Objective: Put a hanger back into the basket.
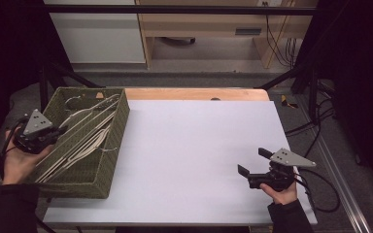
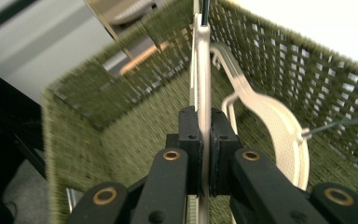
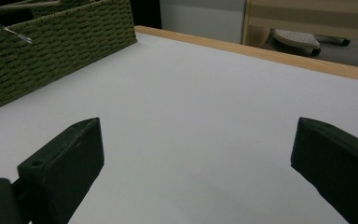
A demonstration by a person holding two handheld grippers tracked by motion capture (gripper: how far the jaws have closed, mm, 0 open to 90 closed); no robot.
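Two hand-held grippers, both matt black: the left gripper (image 1: 35,133) and the right gripper (image 1: 267,174) each carry a grey three-cornered plate on top, drilled with small dark holes, and each trails a black cable that loops away behind the hand. Dark long sleeves cover both forearms to the wrist. In the left gripper view, the fingers (image 2: 190,135) are blocky black pads on flat black link arms, pinned with brass-coloured ringed bushings and small dark screw holes. In the right gripper view, the fingers (image 3: 70,161) are thick black wedges with chamfered tips, one showing a small round hole and a brass-ringed pivot at its base.
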